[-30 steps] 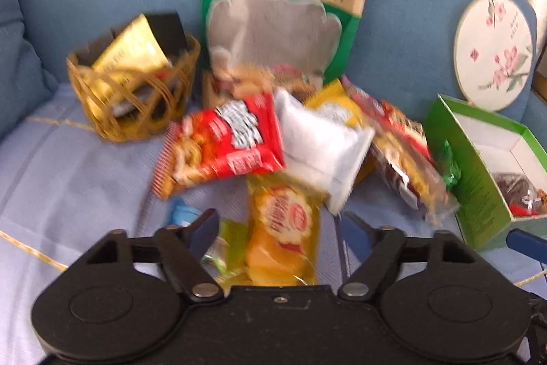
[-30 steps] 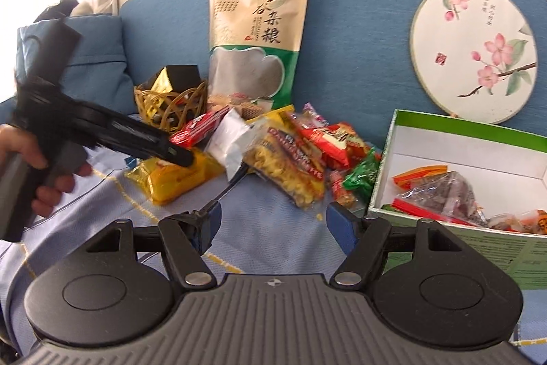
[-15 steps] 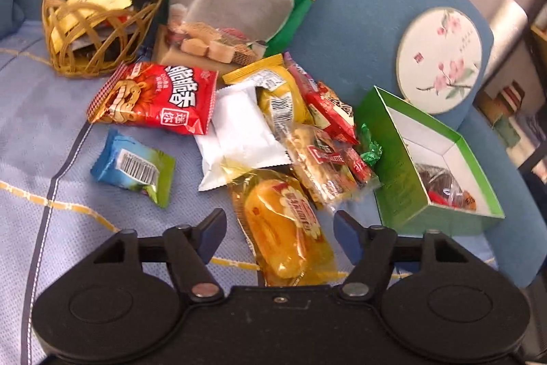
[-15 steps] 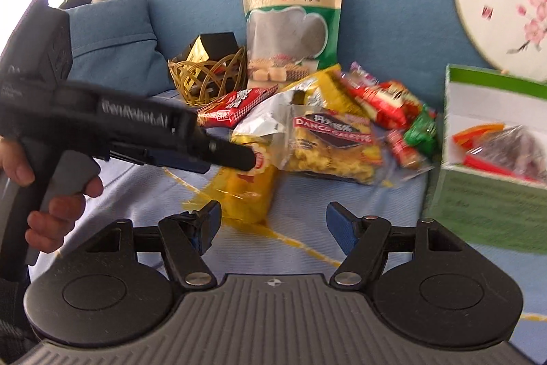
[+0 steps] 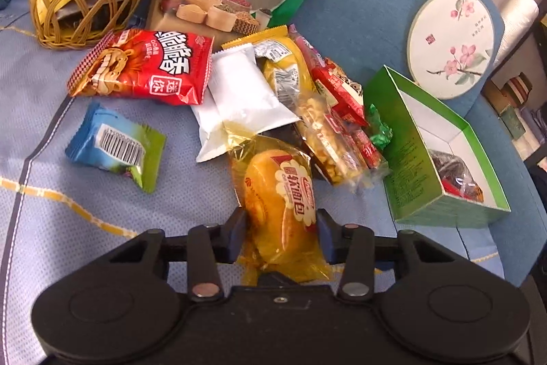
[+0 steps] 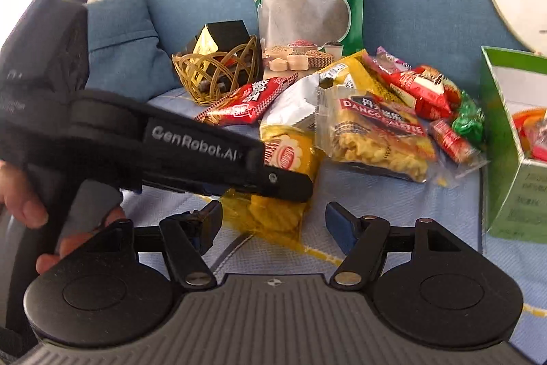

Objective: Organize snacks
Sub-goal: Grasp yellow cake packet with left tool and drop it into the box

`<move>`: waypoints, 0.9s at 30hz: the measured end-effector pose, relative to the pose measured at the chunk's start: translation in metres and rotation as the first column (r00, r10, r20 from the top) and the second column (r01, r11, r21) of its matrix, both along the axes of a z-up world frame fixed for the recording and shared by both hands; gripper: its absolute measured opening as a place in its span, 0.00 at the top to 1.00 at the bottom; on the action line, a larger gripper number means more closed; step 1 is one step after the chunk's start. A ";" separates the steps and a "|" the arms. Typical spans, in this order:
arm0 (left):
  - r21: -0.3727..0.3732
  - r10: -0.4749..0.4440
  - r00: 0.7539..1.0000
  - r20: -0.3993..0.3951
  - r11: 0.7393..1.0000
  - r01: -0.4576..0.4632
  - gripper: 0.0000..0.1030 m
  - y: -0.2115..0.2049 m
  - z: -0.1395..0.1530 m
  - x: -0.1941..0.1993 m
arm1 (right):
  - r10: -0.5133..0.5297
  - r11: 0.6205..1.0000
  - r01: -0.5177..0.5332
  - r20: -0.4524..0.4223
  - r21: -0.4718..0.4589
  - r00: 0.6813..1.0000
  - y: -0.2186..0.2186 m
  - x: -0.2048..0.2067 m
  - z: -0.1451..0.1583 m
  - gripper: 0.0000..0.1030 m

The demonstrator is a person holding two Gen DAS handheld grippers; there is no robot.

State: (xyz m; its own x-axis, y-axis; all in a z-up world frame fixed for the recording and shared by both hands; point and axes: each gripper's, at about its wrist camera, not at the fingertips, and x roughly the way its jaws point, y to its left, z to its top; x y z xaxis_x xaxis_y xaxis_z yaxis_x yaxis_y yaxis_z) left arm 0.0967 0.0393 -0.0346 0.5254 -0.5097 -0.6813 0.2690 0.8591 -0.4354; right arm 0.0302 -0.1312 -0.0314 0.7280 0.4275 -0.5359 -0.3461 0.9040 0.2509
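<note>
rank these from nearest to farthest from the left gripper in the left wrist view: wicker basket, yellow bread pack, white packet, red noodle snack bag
1. yellow bread pack, between the left gripper fingers
2. white packet, just beyond, centre
3. red noodle snack bag, farther, left of centre
4. wicker basket, far left corner

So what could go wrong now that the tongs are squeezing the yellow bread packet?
1. The left tongs pinch the soft bread packet across its middle, so the bread might get squashed.
2. The packet's far end is tucked under the white packet, which could be dragged along when the bread is lifted.
3. The green box is open and already holds snacks, so a bulky packet may not settle flat inside.
</note>
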 end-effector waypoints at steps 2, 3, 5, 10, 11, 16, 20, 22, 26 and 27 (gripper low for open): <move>0.005 -0.009 1.000 0.000 1.000 0.009 0.55 0.001 0.001 -0.002 | 0.018 1.000 -0.018 0.028 -0.008 0.999 0.003 -0.002 0.003 0.00; 0.003 -0.012 1.000 -0.005 1.000 0.012 0.55 0.002 0.001 -0.001 | 0.026 1.000 -0.025 0.043 -0.013 0.999 0.005 -0.003 0.004 0.00; -0.003 -0.010 1.000 -0.015 1.000 0.010 0.54 0.002 0.000 0.001 | 0.025 1.000 -0.025 0.040 -0.006 0.999 0.007 -0.001 0.004 0.00; 0.026 0.024 1.000 0.007 0.999 -0.025 0.59 -0.001 0.001 -0.002 | 0.006 0.999 -0.004 -0.037 0.052 0.999 0.002 0.009 -0.005 0.31; 0.025 0.027 1.000 0.012 0.999 -0.028 0.59 0.000 0.004 -0.004 | 0.011 0.999 -0.009 -0.034 0.050 0.999 0.003 0.008 -0.004 0.39; 0.027 0.045 0.995 0.086 0.999 -0.047 0.59 0.005 0.030 -0.022 | 0.046 0.999 -0.045 0.053 -0.006 0.998 0.011 -0.009 0.013 0.50; 0.021 0.036 0.983 0.177 0.999 -0.040 0.59 0.001 0.060 -0.036 | 0.045 0.999 -0.043 0.157 -0.015 0.987 0.011 -0.025 0.033 0.51; 0.008 0.023 0.976 0.218 1.000 -0.026 0.59 -0.007 0.074 -0.038 | 0.026 1.000 -0.024 0.213 -0.013 0.977 0.004 -0.031 0.044 0.51; -0.005 -0.037 0.965 0.260 0.999 0.040 0.59 -0.038 0.092 -0.031 | -0.047 0.999 0.051 0.280 -0.004 0.959 -0.019 -0.036 0.059 0.51; -0.005 -0.056 0.963 0.263 0.998 0.059 0.59 -0.048 0.094 -0.027 | -0.073 0.997 0.076 0.288 0.002 0.955 -0.027 -0.037 0.061 0.51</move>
